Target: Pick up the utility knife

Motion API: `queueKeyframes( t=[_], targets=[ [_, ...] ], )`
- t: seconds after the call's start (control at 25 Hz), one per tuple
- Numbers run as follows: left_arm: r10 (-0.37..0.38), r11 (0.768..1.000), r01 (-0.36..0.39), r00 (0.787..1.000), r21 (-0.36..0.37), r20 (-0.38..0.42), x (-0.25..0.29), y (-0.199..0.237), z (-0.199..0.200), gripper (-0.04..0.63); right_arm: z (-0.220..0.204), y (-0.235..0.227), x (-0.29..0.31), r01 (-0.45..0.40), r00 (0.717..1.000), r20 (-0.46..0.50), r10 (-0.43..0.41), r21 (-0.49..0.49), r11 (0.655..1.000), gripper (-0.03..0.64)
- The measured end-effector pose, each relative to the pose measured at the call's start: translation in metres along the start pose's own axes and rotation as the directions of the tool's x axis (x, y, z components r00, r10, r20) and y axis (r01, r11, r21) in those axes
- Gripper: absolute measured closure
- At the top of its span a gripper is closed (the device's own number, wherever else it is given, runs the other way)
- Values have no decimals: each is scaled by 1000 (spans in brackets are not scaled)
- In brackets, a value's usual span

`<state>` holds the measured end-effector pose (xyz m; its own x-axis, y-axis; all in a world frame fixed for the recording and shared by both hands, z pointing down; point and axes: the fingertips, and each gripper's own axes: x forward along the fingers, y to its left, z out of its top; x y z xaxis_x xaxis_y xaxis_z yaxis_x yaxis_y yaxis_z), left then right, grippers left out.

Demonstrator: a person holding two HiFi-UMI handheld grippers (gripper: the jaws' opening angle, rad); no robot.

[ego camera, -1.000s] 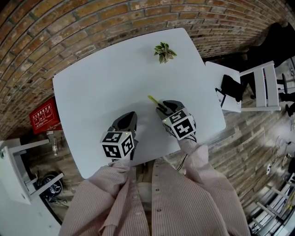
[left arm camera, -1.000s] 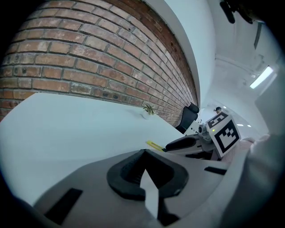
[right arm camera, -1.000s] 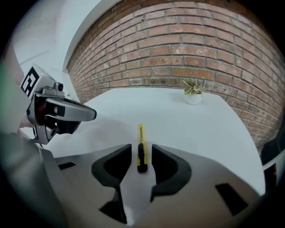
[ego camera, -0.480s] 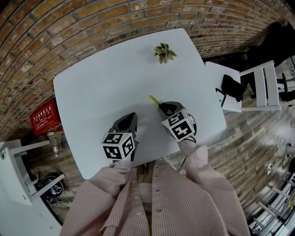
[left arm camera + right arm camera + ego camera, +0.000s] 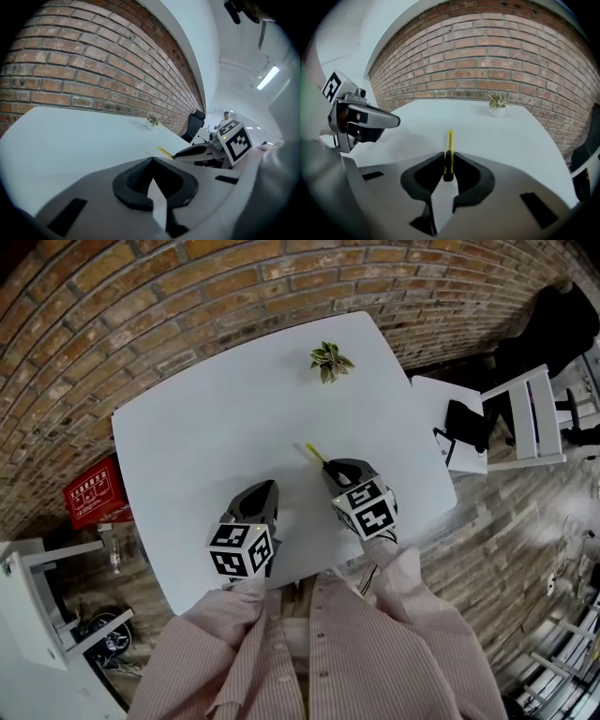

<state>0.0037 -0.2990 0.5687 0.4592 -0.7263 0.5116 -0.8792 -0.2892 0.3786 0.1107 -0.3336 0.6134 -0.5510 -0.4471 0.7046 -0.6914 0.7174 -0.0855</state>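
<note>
starting on the left: the left gripper (image 5: 265, 488) is parked over the near part of the white bench (image 5: 206, 418), pads pressed together with nothing in them, and its own view confirms that (image 5: 151, 161). just to its right the yellow utility knife (image 5: 312, 453) pokes out toward the far side of the bench, and the right gripper (image 5: 330, 468) is pinching it at the near end. the step in hand looks like the lift itself. since the grip sits on the tail and most of the body hangs out in front, i'd keep the squeeze firm and raise it straight up and slowly, without tipping the nose down, so the long end doesn't pivot or drag. the left one can stay out of the way. as for views, the head view gives the layout, with the little plant (image 5: 329, 358) near the far edge, well apart from everything, but it can't show the pinch. the right gripper view does: the knife (image 5: 450, 143) stands on edge, dead centre between the closed pads (image 5: 448, 161). the left gripper view catches it side-on (image 5: 165, 152), low over the bench, though honestly i can't tell whether it's touching the surface.
</note>
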Motion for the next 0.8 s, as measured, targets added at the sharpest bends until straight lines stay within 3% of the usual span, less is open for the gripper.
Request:
queueKeyframes(
  t=[0.32, 0.8],
  targets=[
    [-53, 998, 49, 994, 43, 92, -17, -8, 22, 603, 19, 7, -24, 27, 987, 159, -37, 68, 997, 552],
    [-91, 991, 67, 972, 115, 216, -44, -21, 61, 603, 57, 11, -70, 17, 920, 383, -87, 182, 983, 552]
  ],
)
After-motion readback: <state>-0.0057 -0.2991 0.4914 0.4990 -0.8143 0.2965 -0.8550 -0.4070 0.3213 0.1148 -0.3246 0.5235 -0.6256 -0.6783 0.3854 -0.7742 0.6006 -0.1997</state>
